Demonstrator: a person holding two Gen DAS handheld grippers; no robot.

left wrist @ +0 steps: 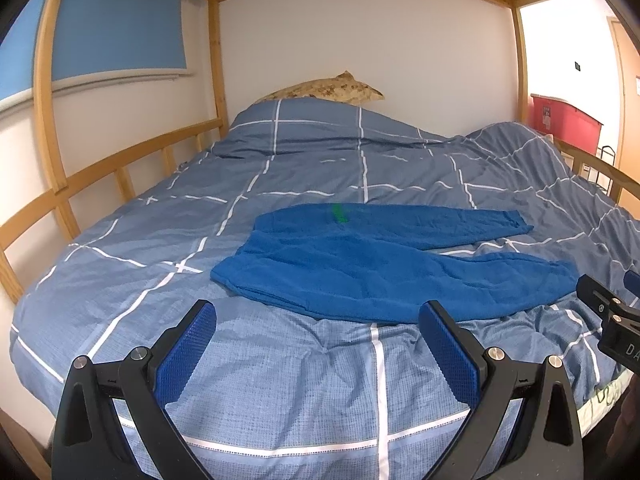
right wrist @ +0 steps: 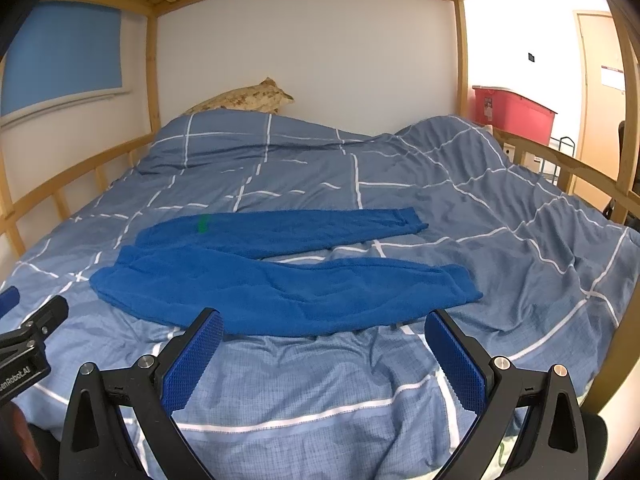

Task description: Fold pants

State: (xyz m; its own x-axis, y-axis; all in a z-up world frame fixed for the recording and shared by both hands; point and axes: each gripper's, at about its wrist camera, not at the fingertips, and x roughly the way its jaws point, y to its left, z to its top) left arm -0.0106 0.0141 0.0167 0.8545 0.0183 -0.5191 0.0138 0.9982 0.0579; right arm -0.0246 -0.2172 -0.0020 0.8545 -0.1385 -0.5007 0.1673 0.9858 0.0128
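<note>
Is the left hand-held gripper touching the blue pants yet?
Apart. In the left wrist view the left hand-held gripper is open, its fingers short of the blue pants, with a strip of checked duvet between them.

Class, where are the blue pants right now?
In both wrist views, the blue pants lie flat on the checked duvet, waistband left, just beyond both open grippers.

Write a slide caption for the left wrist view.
Open left gripper hovers short of blue pants spread flat on a checked duvet, legs pointing right.
</note>
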